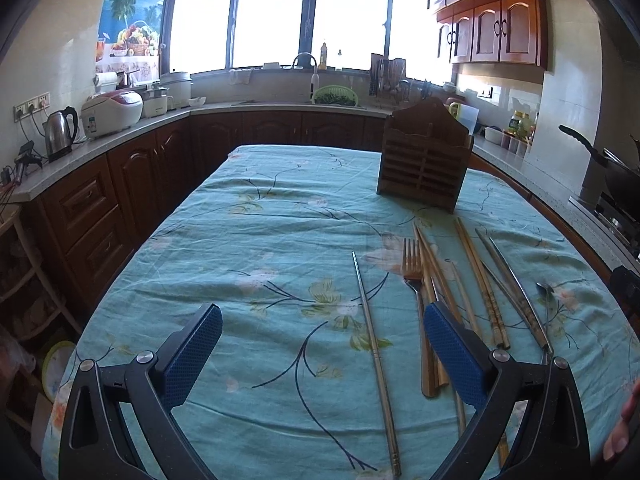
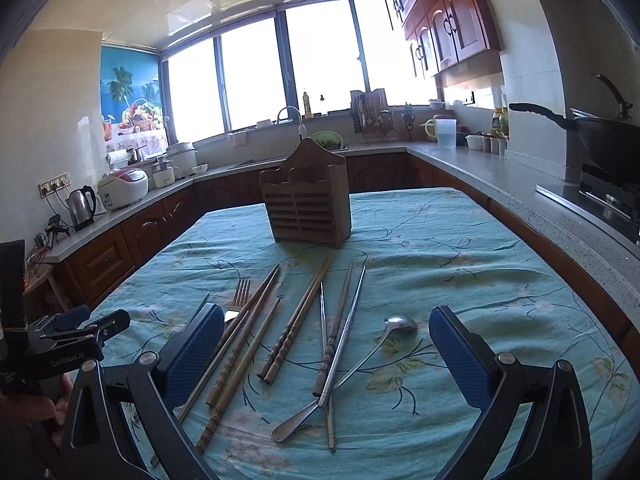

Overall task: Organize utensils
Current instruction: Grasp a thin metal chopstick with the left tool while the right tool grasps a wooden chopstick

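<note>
A slatted wooden utensil holder (image 1: 425,162) (image 2: 307,204) stands upright on the teal floral tablecloth (image 1: 260,240) (image 2: 460,248). In front of it lie loose utensils: a fork (image 1: 414,276) (image 2: 241,292), several wooden chopsticks (image 1: 480,276) (image 2: 302,312), metal chopsticks (image 1: 516,292) (image 2: 346,328) and a metal spoon (image 2: 376,344) (image 1: 546,292). One metal chopstick (image 1: 374,344) lies apart, to their left. My left gripper (image 1: 322,356) is open above that chopstick. My right gripper (image 2: 326,364) is open above the pile. Both are empty.
Kitchen counters with wooden cabinets run around the table. A kettle (image 1: 60,134) and rice cooker (image 1: 112,112) stand on the left counter. A wok (image 2: 600,136) sits on the stove at the right. The left gripper's body shows in the right wrist view (image 2: 60,344).
</note>
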A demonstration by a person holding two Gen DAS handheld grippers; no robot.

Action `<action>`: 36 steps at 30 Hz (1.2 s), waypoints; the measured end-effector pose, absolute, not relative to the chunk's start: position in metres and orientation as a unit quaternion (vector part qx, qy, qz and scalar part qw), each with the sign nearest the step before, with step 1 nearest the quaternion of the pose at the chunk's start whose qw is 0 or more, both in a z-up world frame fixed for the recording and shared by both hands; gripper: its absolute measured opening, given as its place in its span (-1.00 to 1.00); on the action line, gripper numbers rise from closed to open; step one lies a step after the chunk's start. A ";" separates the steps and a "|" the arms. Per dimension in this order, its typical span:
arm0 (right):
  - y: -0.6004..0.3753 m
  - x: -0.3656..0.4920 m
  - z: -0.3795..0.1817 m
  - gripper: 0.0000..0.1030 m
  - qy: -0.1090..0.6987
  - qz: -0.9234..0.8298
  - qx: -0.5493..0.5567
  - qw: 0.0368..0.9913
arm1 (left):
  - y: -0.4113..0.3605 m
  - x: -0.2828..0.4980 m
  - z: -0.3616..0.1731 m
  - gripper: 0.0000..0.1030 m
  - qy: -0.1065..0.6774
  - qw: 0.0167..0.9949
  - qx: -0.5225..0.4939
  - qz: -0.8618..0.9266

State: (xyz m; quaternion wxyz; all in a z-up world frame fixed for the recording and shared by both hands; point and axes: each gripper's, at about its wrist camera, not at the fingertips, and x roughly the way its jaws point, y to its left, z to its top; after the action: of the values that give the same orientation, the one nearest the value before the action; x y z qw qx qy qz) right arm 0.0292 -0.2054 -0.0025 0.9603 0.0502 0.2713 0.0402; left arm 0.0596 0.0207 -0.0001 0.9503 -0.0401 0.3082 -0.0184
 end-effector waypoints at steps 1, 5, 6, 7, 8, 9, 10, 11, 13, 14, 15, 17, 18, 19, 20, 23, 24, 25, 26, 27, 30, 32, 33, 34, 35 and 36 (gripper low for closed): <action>-0.208 0.035 -0.002 0.99 0.277 0.042 0.055 0.958 | 0.021 0.066 0.001 0.95 0.316 0.948 -0.040 -0.020; -0.217 0.060 -0.004 0.94 0.300 0.051 0.083 0.949 | 0.019 0.094 0.006 0.83 0.343 0.938 -0.033 -0.030; -0.220 0.068 -0.005 0.88 0.307 0.051 0.089 0.946 | 0.018 0.102 0.008 0.79 0.351 0.935 -0.031 -0.033; -0.222 0.076 -0.006 0.79 0.315 0.049 0.094 0.943 | 0.018 0.109 0.009 0.76 0.356 0.933 -0.030 -0.035; -0.224 0.085 -0.008 0.75 0.323 0.048 0.099 0.940 | 0.017 0.115 0.010 0.72 0.361 0.931 -0.029 -0.039; -0.226 0.093 -0.010 0.66 0.329 0.047 0.102 0.937 | 0.015 0.121 0.011 0.68 0.367 0.929 -0.026 -0.043; -0.227 0.101 -0.012 0.56 0.338 0.046 0.105 0.934 | 0.014 0.127 0.012 0.66 0.373 0.927 -0.024 -0.045; -0.228 0.111 -0.014 0.51 0.349 0.048 0.109 0.930 | 0.012 0.132 0.012 0.61 0.379 0.924 -0.023 -0.048; -0.229 0.128 -0.020 0.26 0.368 0.053 0.118 0.921 | 0.010 0.145 0.010 0.51 0.390 0.919 -0.022 -0.055; -0.228 0.137 -0.023 0.19 0.377 0.053 0.117 0.917 | 0.010 0.151 0.010 0.48 0.396 0.916 -0.021 -0.057; -0.227 0.144 -0.026 0.09 0.385 0.053 0.113 0.914 | 0.008 0.156 0.010 0.44 0.402 0.914 -0.019 -0.058; -0.224 0.159 -0.032 -0.01 0.402 0.055 0.109 0.908 | 0.006 0.166 0.009 0.36 0.414 0.908 -0.017 -0.061; -0.223 0.166 -0.035 -0.08 0.410 0.057 0.109 0.904 | 0.005 0.170 0.009 0.30 0.420 0.905 -0.016 -0.062; -0.223 0.173 -0.039 -0.13 0.419 0.058 0.109 0.899 | 0.004 0.175 0.005 0.27 0.425 0.903 -0.015 -0.063; -0.222 0.179 -0.043 -0.17 0.428 0.058 0.108 0.896 | 0.001 0.180 0.003 0.21 0.432 0.899 -0.013 -0.066; -0.219 0.198 -0.056 -0.33 0.451 0.059 0.100 0.885 | -0.005 0.189 -0.002 0.11 0.451 0.890 -0.009 -0.072; -0.218 0.205 -0.061 -0.40 0.459 0.061 0.100 0.881 | -0.006 0.191 -0.004 0.02 0.456 0.887 -0.009 -0.074; -0.217 0.210 -0.065 -0.43 0.466 0.060 0.096 0.878 | -0.007 0.193 -0.005 -0.03 0.462 0.884 -0.010 -0.076; -0.216 0.216 -0.069 -0.44 0.471 0.059 0.092 0.875 | -0.008 0.195 -0.006 -0.12 0.467 0.881 -0.012 -0.078; -0.214 0.221 -0.073 -0.49 0.476 0.058 0.088 0.873 | -0.009 0.197 -0.007 -0.18 0.473 0.878 -0.013 -0.080; -0.213 0.236 -0.085 -0.57 0.495 0.050 0.075 0.864 | -0.008 0.216 -0.016 -0.25 0.470 0.879 0.007 -0.075; -0.213 0.244 -0.092 -0.62 0.506 0.044 0.070 0.858 | -0.013 0.216 -0.015 -0.27 0.469 0.880 0.017 -0.075; -0.213 0.246 -0.095 -0.64 0.508 0.043 0.066 0.858 | -0.015 0.216 -0.016 -0.30 0.468 0.880 0.026 -0.074; -0.213 0.248 -0.095 -0.69 0.507 0.041 0.060 0.859 | -0.018 0.215 -0.015 -0.33 0.466 0.881 0.033 -0.075; -0.212 0.249 -0.095 -0.71 0.507 0.042 0.056 0.859 | -0.021 0.214 -0.015 -0.42 0.463 0.882 0.037 -0.078; -0.212 0.251 -0.095 -0.72 0.508 0.042 0.049 0.859 | -0.023 0.213 -0.015 -0.56 0.461 0.882 0.040 -0.083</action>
State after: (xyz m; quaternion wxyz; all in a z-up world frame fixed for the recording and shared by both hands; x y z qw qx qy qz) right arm 0.2513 -0.2122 -0.0953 0.8590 0.0494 0.5079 0.0415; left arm 0.2125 -0.0232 -0.0149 0.8825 0.0398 0.4612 -0.0832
